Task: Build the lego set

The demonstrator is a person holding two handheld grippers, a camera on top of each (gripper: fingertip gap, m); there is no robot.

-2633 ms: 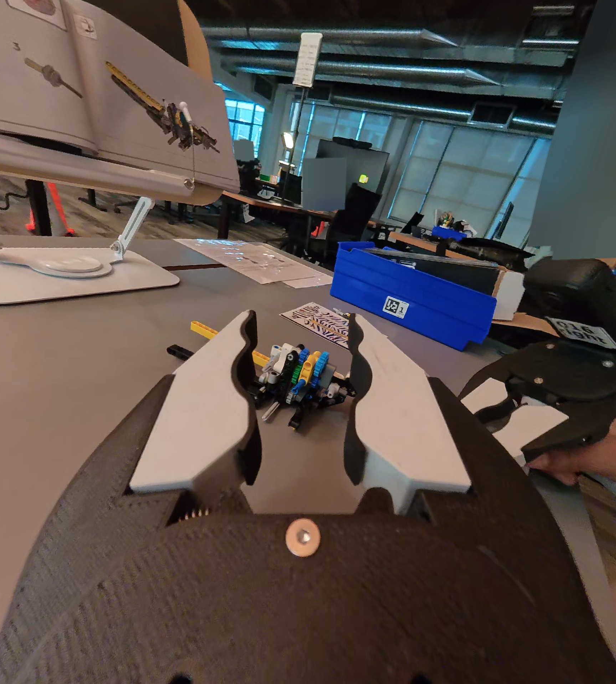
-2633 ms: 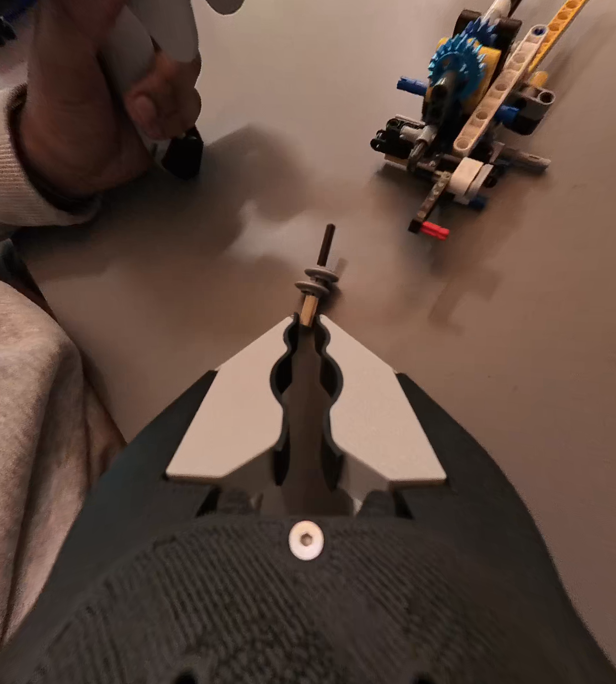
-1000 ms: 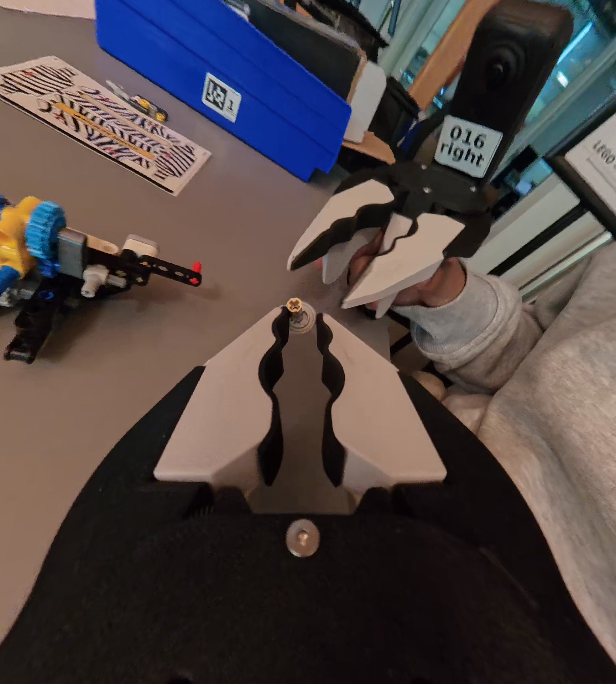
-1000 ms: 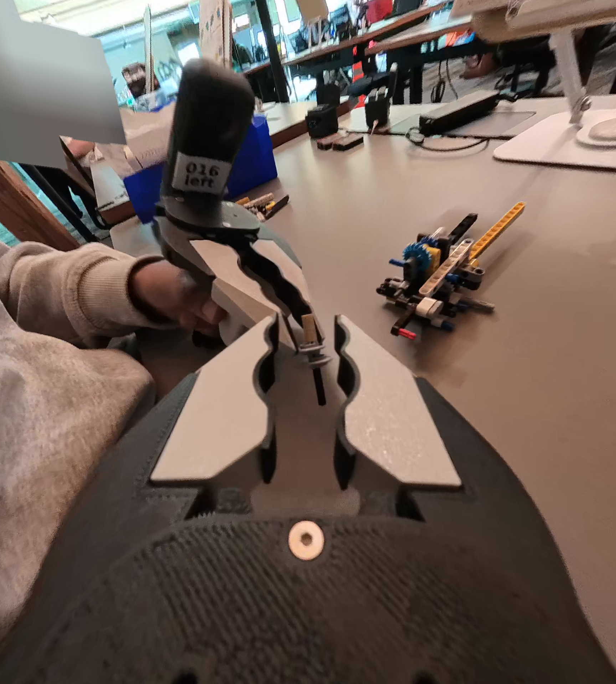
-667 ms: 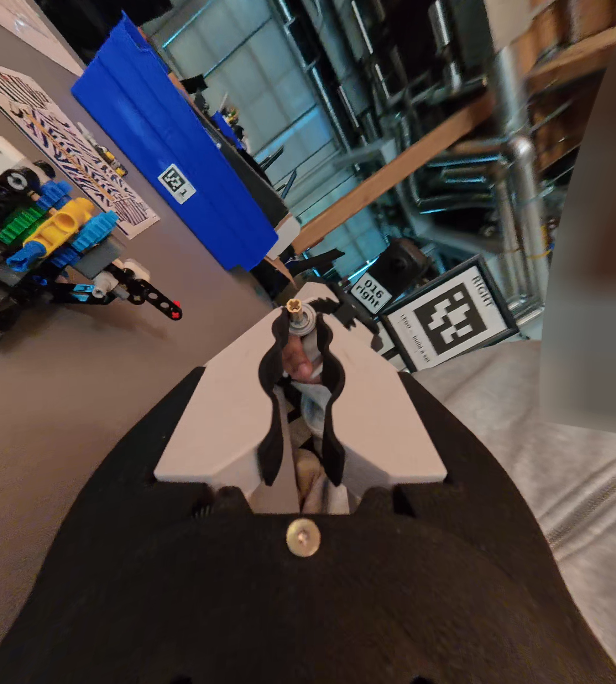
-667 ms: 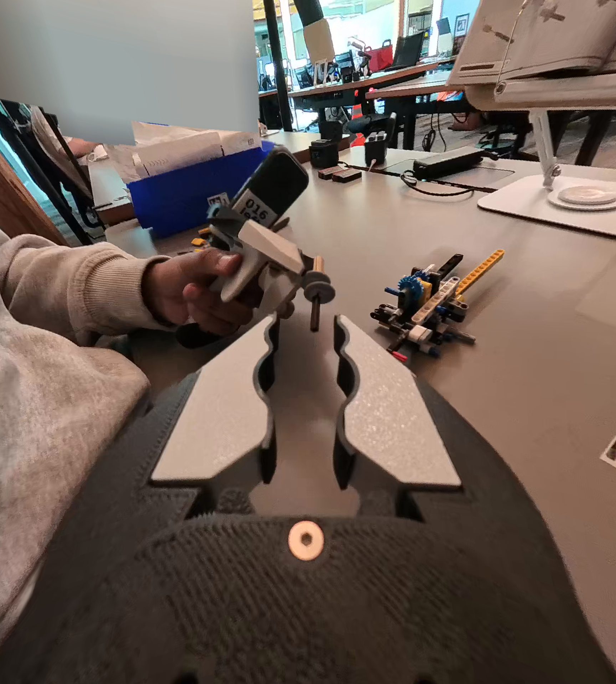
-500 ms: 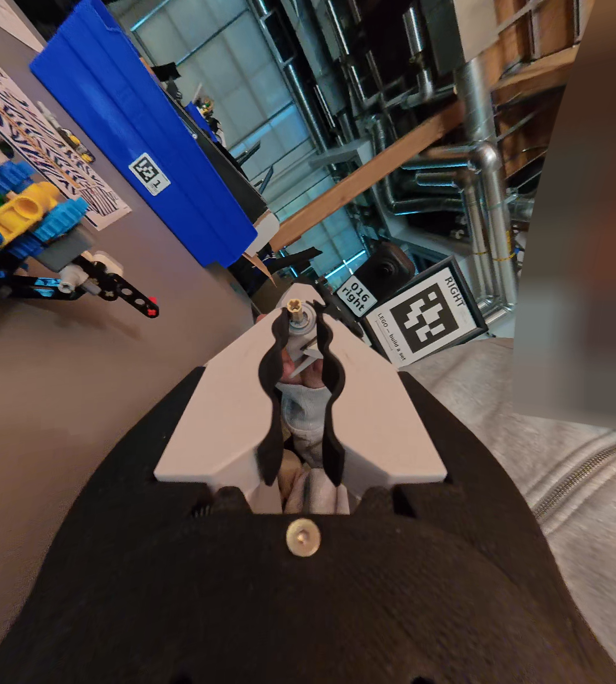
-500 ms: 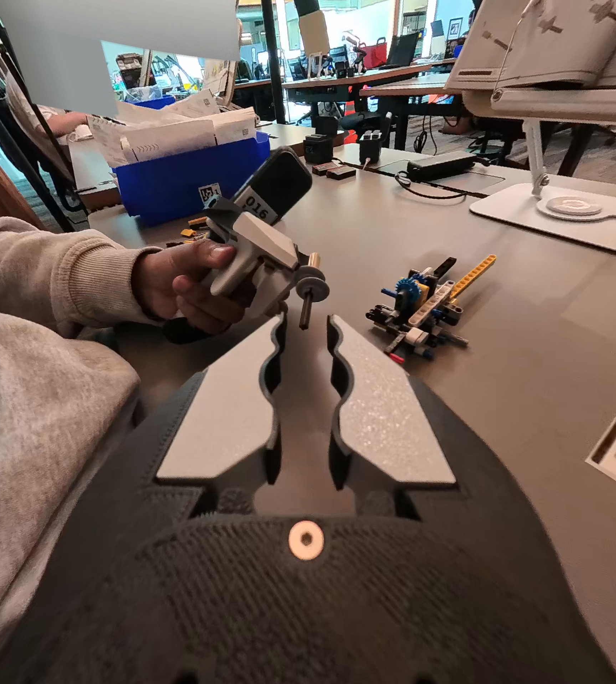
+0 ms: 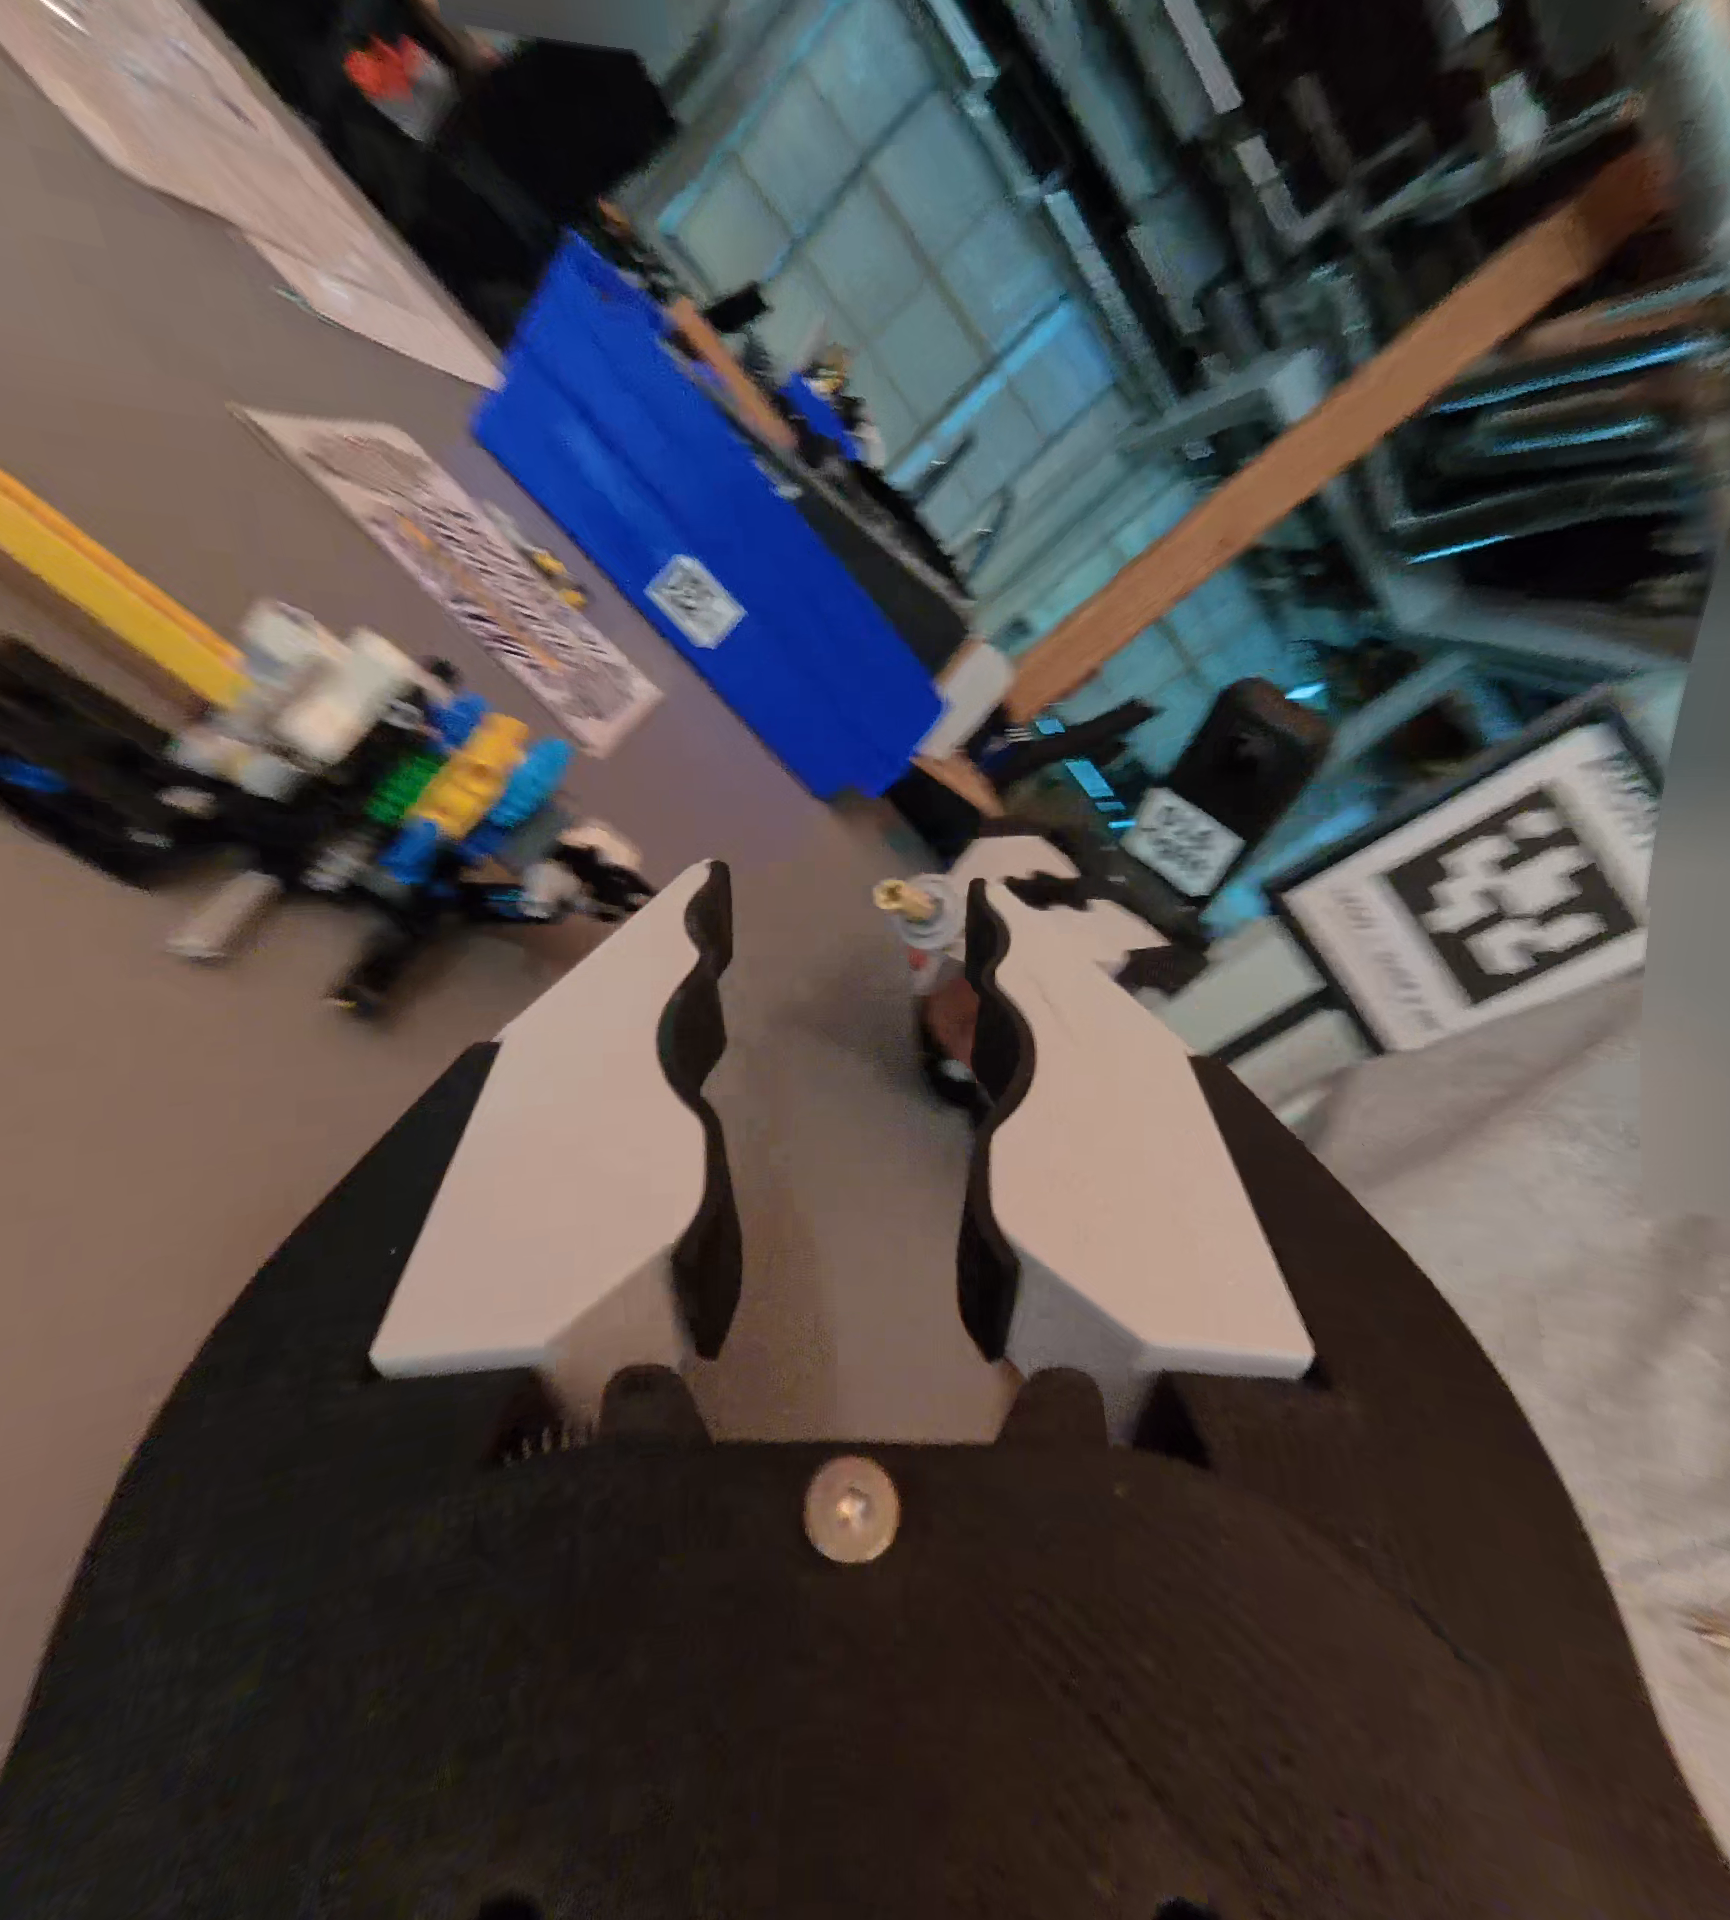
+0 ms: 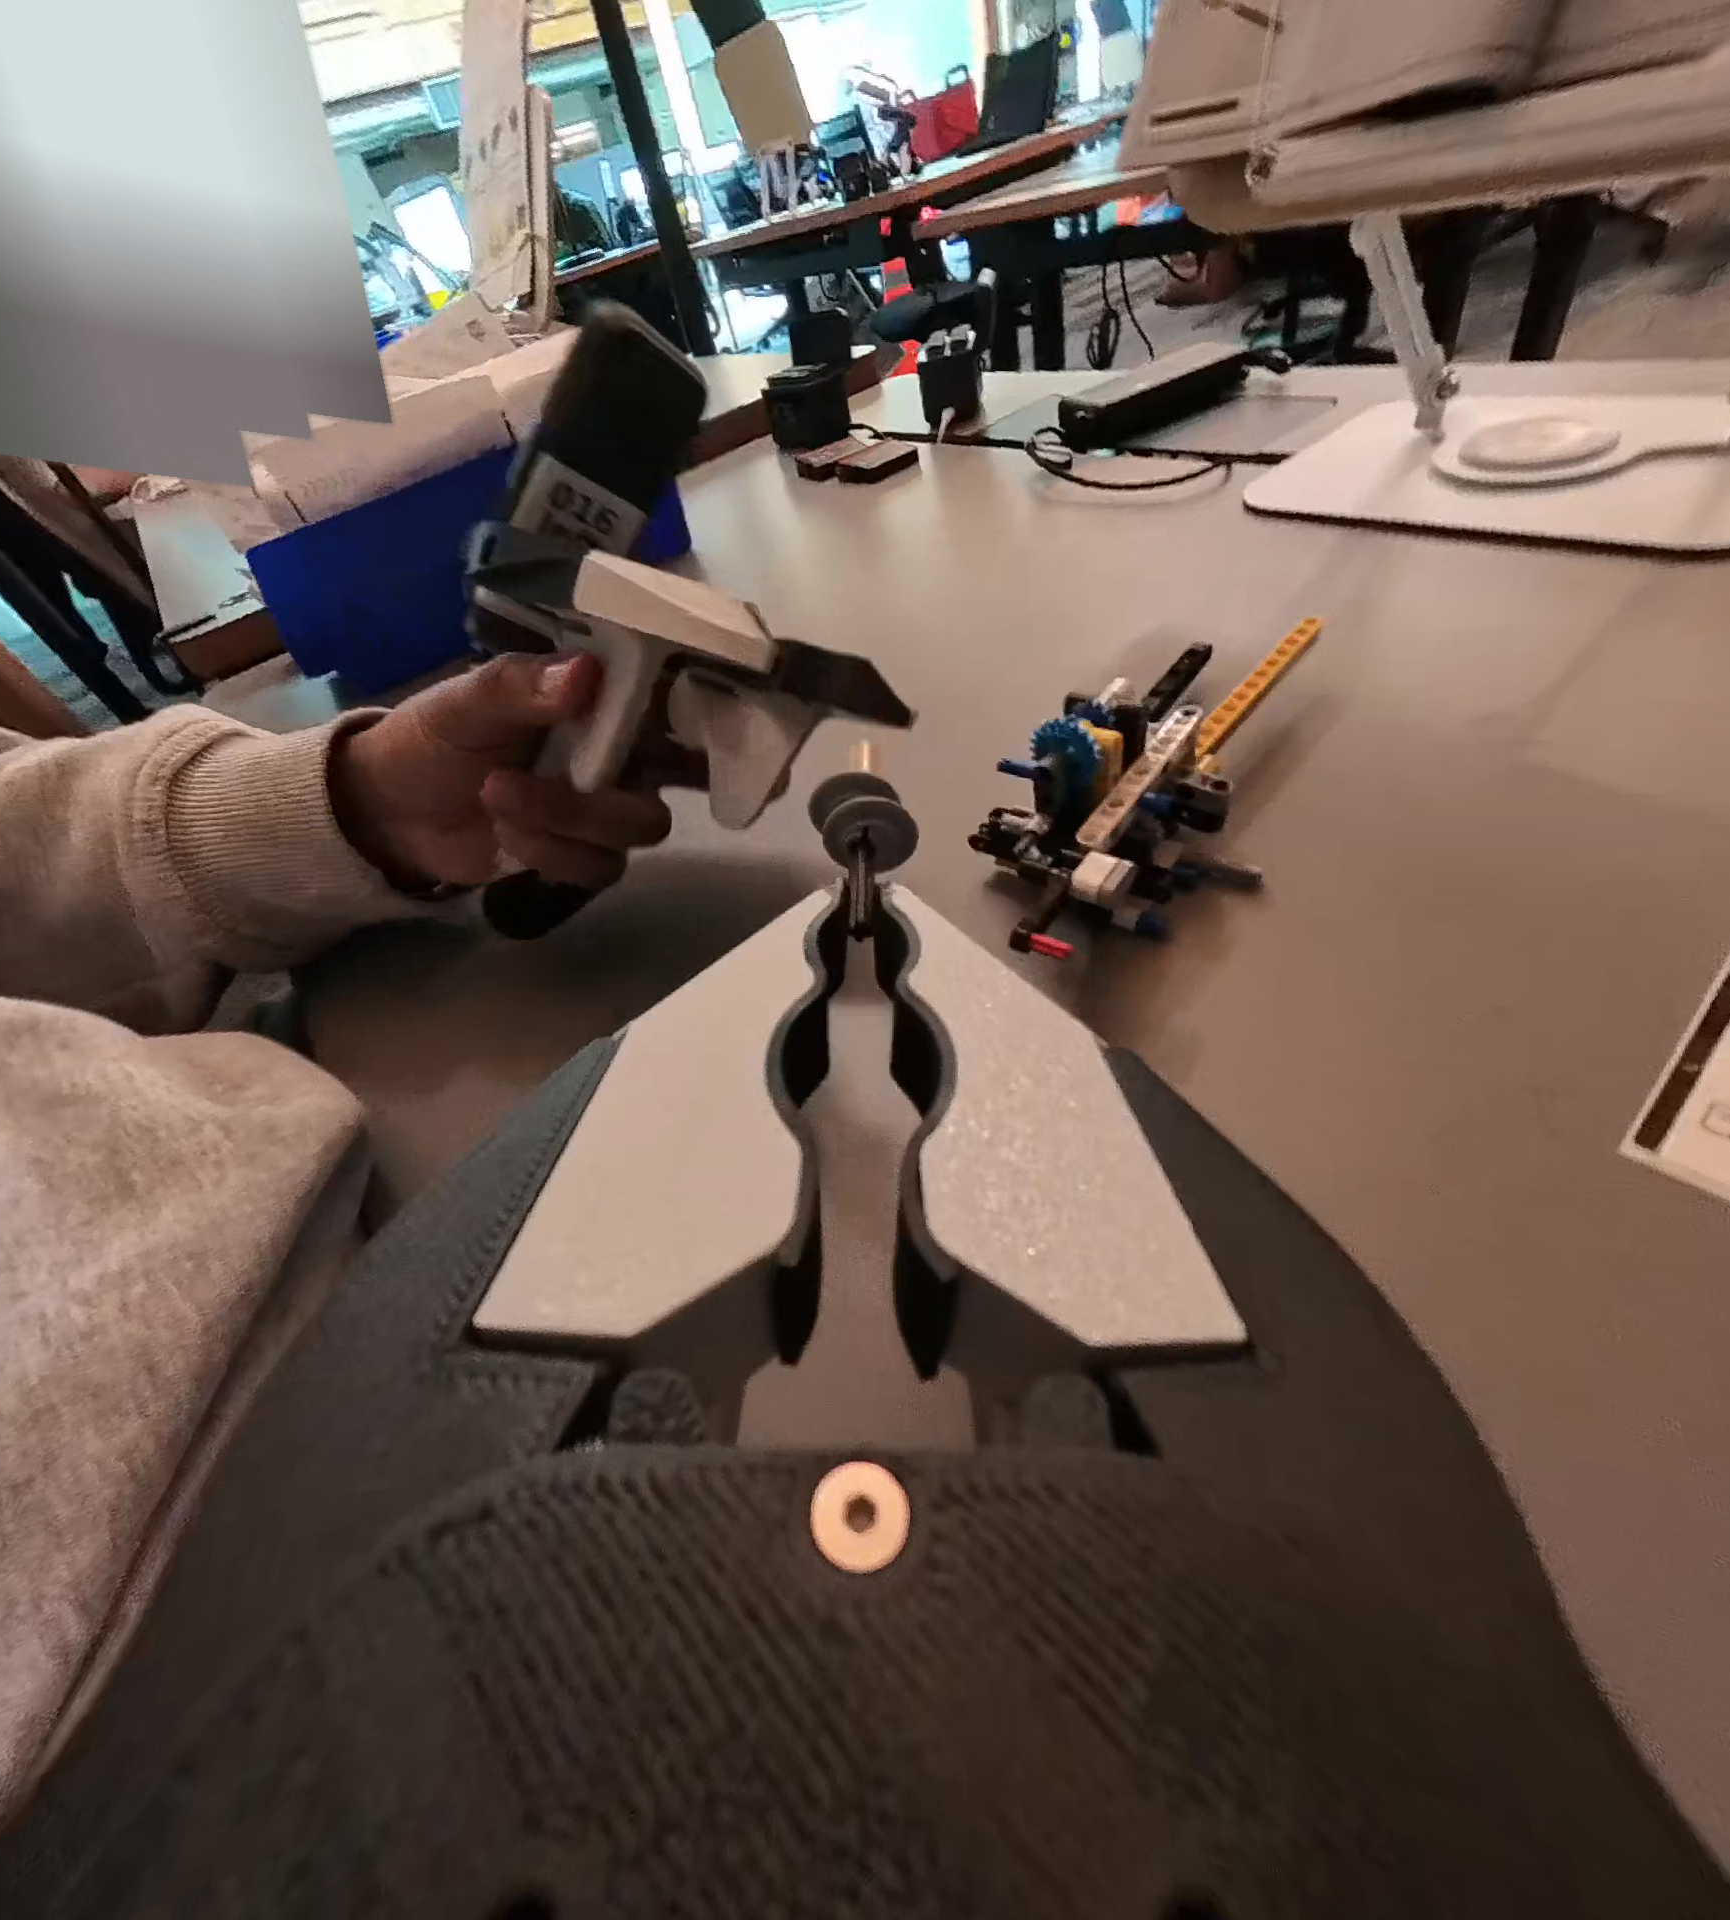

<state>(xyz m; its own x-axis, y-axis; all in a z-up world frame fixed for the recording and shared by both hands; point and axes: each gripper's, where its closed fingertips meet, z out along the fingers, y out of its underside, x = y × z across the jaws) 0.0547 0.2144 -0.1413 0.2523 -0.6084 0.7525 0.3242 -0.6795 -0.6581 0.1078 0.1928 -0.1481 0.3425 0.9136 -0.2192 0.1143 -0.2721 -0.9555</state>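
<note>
My right gripper [image 10: 861, 912] is shut on the dark end of an axle that carries a grey pulley wheel [image 10: 863, 828] and has a tan tip, held above the table. The axle also shows in the left wrist view [image 9: 915, 914], just inside my left gripper's right finger. My left gripper [image 9: 845, 902] is open and empty; in the right wrist view [image 10: 825, 753] it hovers just behind and left of the pulley, apart from it. The part-built lego model [image 10: 1121, 800] with blue gears and a yellow beam lies on the grey table; it is blurred in the left wrist view [image 9: 404, 790].
A blue bin [image 9: 715, 613] stands at the table's far edge, with a striped sticker sheet [image 9: 487, 582] in front of it. A white book stand [image 10: 1526, 478] holds the open instruction book at the back right. A grey-sleeved arm [image 10: 113, 862] holds the left gripper.
My right gripper has shut on the axle's dark end. My left gripper has opened, let go of the axle's tan end and drawn back from it.
</note>
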